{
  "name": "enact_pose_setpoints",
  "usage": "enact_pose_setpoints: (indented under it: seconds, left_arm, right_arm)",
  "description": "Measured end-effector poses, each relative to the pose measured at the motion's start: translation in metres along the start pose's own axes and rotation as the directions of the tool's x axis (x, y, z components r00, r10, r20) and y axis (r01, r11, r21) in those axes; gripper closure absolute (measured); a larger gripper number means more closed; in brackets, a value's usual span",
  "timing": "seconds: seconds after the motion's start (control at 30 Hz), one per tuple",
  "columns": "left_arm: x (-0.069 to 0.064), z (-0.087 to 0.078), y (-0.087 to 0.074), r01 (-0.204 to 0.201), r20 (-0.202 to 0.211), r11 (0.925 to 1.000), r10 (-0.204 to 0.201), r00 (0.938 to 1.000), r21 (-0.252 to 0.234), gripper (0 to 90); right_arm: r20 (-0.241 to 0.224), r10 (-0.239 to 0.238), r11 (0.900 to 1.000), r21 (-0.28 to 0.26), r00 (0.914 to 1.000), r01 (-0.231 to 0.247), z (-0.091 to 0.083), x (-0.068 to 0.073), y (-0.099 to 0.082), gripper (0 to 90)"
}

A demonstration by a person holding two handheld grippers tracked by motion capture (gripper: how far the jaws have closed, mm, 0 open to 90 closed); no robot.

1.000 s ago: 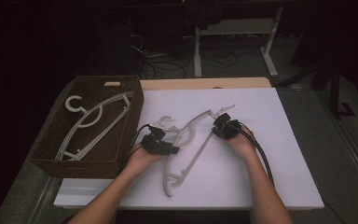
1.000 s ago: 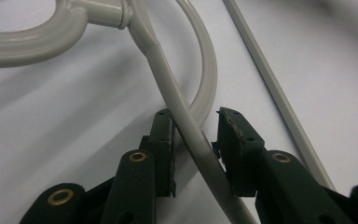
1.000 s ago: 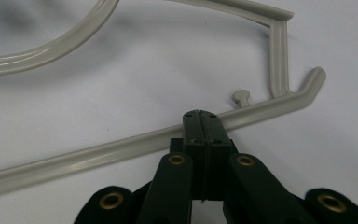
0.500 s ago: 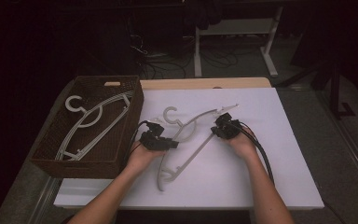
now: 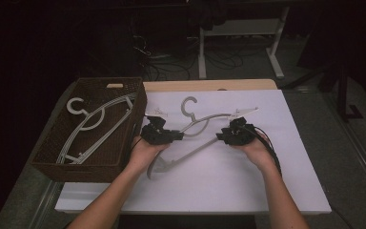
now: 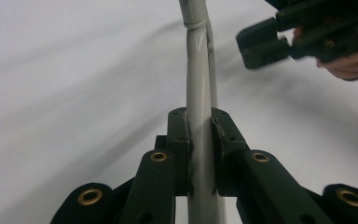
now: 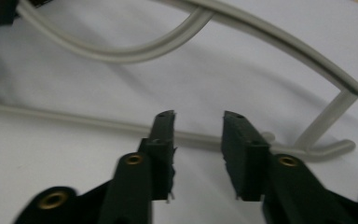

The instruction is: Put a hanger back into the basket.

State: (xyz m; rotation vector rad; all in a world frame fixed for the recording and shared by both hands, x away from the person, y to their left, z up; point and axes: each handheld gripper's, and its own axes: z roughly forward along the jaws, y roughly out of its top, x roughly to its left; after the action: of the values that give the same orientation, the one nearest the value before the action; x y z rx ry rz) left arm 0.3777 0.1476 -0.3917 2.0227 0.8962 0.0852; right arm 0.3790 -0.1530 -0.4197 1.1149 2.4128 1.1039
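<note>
A grey plastic hanger (image 5: 205, 119) hangs slanted over the white table (image 5: 276, 181), hook toward the far side. My left gripper (image 5: 174, 136) has just been closing and is shut on the hanger's bar; in the left gripper view the pads (image 6: 182, 130) pinch the grey bar (image 6: 196, 70). My right gripper (image 5: 221, 136) is at the hanger's other arm. Its jaws have just been opening and stand apart (image 7: 198, 119), pressing on nothing, with the hanger's thin lower bar (image 7: 74, 119) and curved arm (image 7: 270, 35) just beyond them.
A dark wicker basket (image 5: 124, 86) stands at the table's left with several grey hangers (image 5: 95, 124) inside. In the left gripper view the other gripper (image 6: 261, 44) sits at top right. Desk legs and cables lie on the dark floor behind.
The hanger has risen with my left gripper, and its hook has swung toward the far side and to the right. My right hand has lifted a little.
</note>
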Motion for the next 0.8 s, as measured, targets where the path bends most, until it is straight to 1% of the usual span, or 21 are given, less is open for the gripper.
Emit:
enact_pose_setpoints:
  seconds: [0.03, 0.1, 0.2, 0.3, 0.33, 0.37, 0.4, 0.47, 0.6, 0.7, 0.8]
  left_arm:
    - [0.000, -0.002, 0.002, -0.003, -0.002, 1.0000, 0.003, 1.0000, -0.001, 79.6]
    - [-0.002, -0.006, 0.010, -0.006, -0.005, 0.9999, 0.006, 1.0000, -0.015, 79.6]
    - [-0.004, -0.013, 0.021, -0.027, -0.019, 0.9995, 0.026, 0.9995, -0.019, 79.7]
    - [-0.005, -0.022, 0.032, -0.048, -0.030, 0.9985, 0.047, 0.9984, -0.025, 79.7]
    - [-0.005, -0.022, 0.032, -0.048, -0.030, 0.9985, 0.047, 0.9984, -0.025, 79.7]
    - [-0.005, -0.031, 0.040, -0.056, -0.035, 0.9978, 0.055, 0.9979, -0.034, 79.7]
    - [-0.004, -0.036, 0.043, -0.065, -0.039, 0.9972, 0.064, 0.9972, -0.036, 79.7]
    - [-0.003, -0.046, 0.050, -0.072, -0.050, 0.9962, 0.070, 0.9963, -0.048, 79.7]
    - [0.005, -0.073, 0.060, -0.070, -0.055, 0.9948, 0.066, 0.9963, -0.073, 79.7]
    - [0.011, -0.096, 0.066, -0.083, -0.072, 0.9927, 0.077, 0.9944, -0.087, 79.6]
    - [0.019, -0.120, 0.070, -0.083, -0.085, 0.9910, 0.074, 0.9937, -0.105, 79.6]
  right_arm:
    - [-0.004, -0.005, 1.0000, 0.003, 1.0000, 0.005, -0.003, 0.001, -0.002, 56.8]
    - [-0.018, 0.001, 1.0000, 0.002, 0.9998, -0.001, -0.007, 0.002, -0.005, 51.8]
    - [-0.016, 0.018, 0.9997, -0.016, 0.9997, -0.018, -0.013, 0.002, -0.009, 43.7]
    - [-0.024, 0.026, 0.9991, -0.032, 0.9994, -0.027, -0.018, 0.002, -0.013, 37.4]
    - [-0.024, 0.026, 0.9991, -0.032, 0.9994, -0.027, -0.018, 0.002, -0.013, 37.4]
    - [-0.027, 0.034, 0.9987, -0.037, 0.9991, -0.035, -0.020, 0.003, -0.015, 35.8]
    - [-0.037, 0.033, 0.9982, -0.049, 0.9988, -0.035, -0.023, 0.004, -0.020, 31.8]
    - [-0.041, 0.034, 0.9980, -0.051, 0.9986, -0.036, -0.027, 0.006, -0.025, 29.1]
    - [-0.054, 0.046, 0.9967, -0.065, 0.9975, -0.049, -0.034, 0.012, -0.036, 24.8]
    - [-0.042, 0.037, 0.9974, -0.060, 0.9985, -0.039, -0.038, 0.016, -0.045, 20.1]
    - [-0.034, 0.032, 0.9981, -0.053, 0.9989, -0.033, -0.040, 0.019, -0.052, 16.4]
